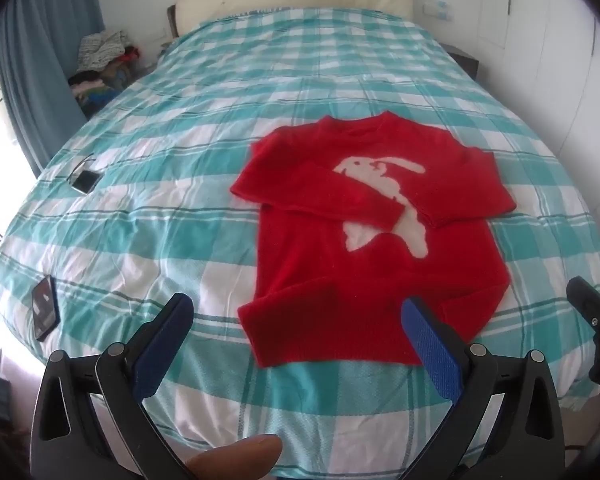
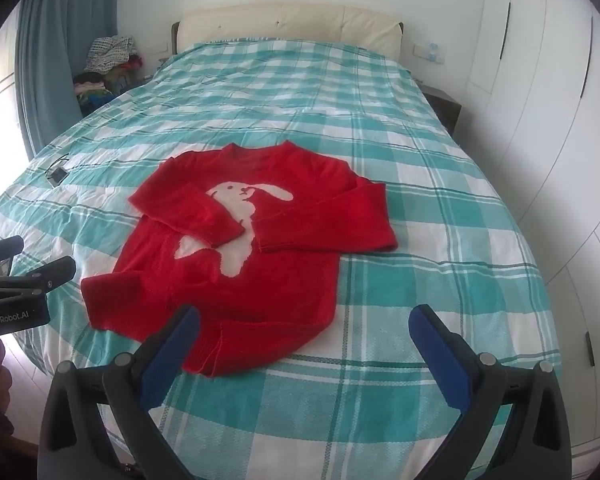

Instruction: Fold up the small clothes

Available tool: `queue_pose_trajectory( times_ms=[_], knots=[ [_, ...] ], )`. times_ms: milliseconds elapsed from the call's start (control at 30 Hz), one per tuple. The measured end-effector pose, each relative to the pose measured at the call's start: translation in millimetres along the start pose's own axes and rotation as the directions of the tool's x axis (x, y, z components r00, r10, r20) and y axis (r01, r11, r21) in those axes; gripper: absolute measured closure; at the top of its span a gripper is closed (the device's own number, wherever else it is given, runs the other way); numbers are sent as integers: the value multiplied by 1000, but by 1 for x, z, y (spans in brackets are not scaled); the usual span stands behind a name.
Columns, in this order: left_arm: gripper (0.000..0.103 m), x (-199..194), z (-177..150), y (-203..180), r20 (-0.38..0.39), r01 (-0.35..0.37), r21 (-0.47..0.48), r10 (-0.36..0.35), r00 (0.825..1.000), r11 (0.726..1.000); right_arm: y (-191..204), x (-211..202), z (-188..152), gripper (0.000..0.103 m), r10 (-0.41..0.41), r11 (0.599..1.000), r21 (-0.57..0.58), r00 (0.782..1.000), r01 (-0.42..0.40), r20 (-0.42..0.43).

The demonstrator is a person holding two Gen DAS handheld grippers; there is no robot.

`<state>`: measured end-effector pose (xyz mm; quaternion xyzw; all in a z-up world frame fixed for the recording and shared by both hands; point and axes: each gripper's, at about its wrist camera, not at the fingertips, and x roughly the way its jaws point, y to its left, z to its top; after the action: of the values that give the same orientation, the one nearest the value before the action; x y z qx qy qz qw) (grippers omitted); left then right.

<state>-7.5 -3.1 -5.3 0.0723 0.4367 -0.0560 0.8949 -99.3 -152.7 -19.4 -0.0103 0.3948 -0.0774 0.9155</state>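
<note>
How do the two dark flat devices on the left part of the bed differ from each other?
The phone lies near the bed's front edge, close to the left gripper; the small device lies farther up the bed. The phone looks longer and all black; the small device looks squarer, with a pale rim. A thin cord runs from the small device; none shows at the phone. Both lie flat, apart from the red sweater.

Checked teal bed (image 2: 420,208), cream headboard (image 2: 292,24), white wardrobes (image 2: 540,120), blue curtain (image 2: 48,64).

Bare bedspread (image 2: 440,240) rings the red sweater (image 2: 236,272); only a phone (image 1: 46,308) lies near the left edge.
</note>
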Motion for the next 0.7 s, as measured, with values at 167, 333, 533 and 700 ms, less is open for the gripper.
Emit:
queue_pose_trajectory(
  times_ms=[167,333,533,700],
  knots=[
    [0,-6,0,2,18,-12,1,12,1000,1000,1,0,0,0,0,1000,0,1000,0,1],
    [0,-6,1,5,12,-18,-2,18,1000,1000,5,-2,0,0,1,1000,-8,1000,-1,9],
    [0,-6,-1,7,6,0,-13,1,1000,1000,9,-4,1,0,14,1000,-12,1000,-14,8],
    [0,-10,-2,6,17,16,-5,-16,1000,1000,10,-7,2,0,20,1000,-8,1000,-20,20]
  ],
)
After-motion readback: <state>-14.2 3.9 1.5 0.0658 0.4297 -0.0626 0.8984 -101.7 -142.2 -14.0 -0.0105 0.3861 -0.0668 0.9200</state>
